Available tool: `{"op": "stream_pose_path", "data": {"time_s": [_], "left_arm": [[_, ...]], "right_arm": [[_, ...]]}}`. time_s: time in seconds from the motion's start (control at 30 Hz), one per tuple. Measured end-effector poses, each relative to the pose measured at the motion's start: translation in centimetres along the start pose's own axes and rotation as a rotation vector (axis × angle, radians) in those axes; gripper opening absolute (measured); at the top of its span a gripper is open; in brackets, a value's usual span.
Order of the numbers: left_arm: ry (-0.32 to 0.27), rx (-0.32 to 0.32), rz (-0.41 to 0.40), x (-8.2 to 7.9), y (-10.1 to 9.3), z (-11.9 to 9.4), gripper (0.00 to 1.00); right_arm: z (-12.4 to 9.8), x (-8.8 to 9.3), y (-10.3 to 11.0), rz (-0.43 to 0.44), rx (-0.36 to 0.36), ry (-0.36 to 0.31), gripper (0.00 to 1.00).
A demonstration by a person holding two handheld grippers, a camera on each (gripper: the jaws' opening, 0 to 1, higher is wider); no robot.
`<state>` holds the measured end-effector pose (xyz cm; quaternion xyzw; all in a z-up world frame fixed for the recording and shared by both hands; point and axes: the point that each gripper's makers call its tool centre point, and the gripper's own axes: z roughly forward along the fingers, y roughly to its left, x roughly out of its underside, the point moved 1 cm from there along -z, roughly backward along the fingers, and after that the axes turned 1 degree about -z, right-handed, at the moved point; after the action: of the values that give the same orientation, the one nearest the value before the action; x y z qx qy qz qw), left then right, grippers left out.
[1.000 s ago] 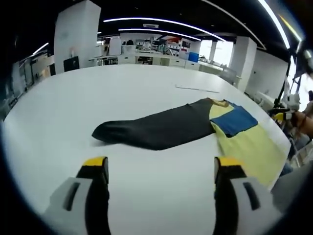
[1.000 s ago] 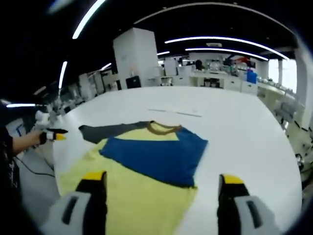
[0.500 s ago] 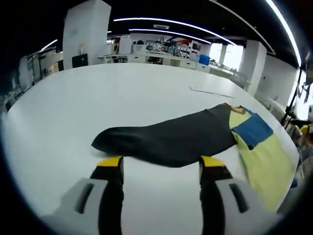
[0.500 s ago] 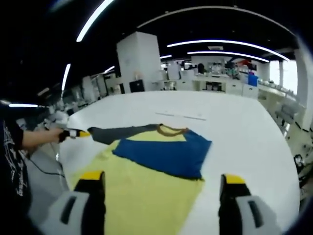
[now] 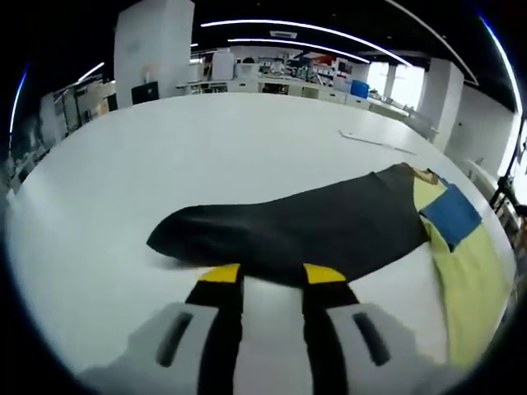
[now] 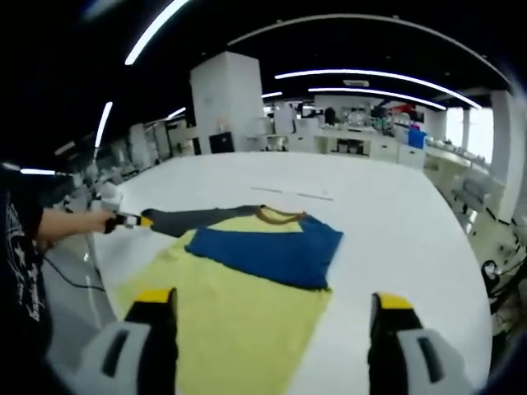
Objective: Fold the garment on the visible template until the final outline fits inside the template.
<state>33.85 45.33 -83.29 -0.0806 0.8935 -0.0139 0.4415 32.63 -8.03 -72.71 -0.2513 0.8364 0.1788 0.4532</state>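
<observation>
Left tongs (image 5: pixel 263 274): jaws drawn narrow, yellow tips at the near edge of the dark sleeve (image 5: pixel 288 230), which lies between them; whether they already pinch the cloth cannot be told. Right tongs (image 6: pixel 268 302): jaws wide, holding nothing, over the near yellow hem of the garment (image 6: pixel 239 304).

The garment lies flat on the white tabletop (image 5: pixel 206 140). In the right gripper view its long axis runs from the near hem to the brownish collar (image 6: pixel 276 216) at the far end; a blue panel (image 6: pixel 268 255) crosses the chest. The dark sleeve stretches leftward from the shoulder, its cuff end pointing toward the left tongs, held by a hand (image 6: pixel 95 222) at the left table edge.

In the left gripper view the sleeve's long axis runs left to right, its rounded cuff at left and the yellow body at far right.

A thin pale strip (image 6: pixel 292 192) lies on the tabletop beyond the collar.
</observation>
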Motion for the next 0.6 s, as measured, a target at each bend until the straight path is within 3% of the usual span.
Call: {"op": "stream_pose_path", "data": {"time_s": [0.1, 0.13, 0.23, 0.37, 0.6], "left_arm": [[0.019, -0.012, -0.048, 0.2, 0.0, 0.5, 0.19], [-0.004, -0.011, -0.034, -0.5, 0.2, 0.9, 0.19], [0.010, -0.025, -0.037, -0.5, 0.4, 1.2, 0.16], [0.004, -0.005, -0.064, -0.9, 0.6, 1.7, 0.03], [-0.019, -0.010, -0.012, -2.0, 1.1, 2.6, 0.00]], "right_arm": [[-0.2, -0.2, -0.3, -0.012, 0.017, 0.004, 0.97], [-0.2, -0.3, -0.3, -0.014, 0.019, 0.003, 0.97], [-0.3, -0.4, -0.2, -0.017, 0.023, 0.000, 0.97], [-0.1, -0.4, 0.0, -0.016, 0.021, 0.002, 0.97], [0.0, -0.1, 0.2, -0.021, 0.020, 0.014, 0.96]]}}
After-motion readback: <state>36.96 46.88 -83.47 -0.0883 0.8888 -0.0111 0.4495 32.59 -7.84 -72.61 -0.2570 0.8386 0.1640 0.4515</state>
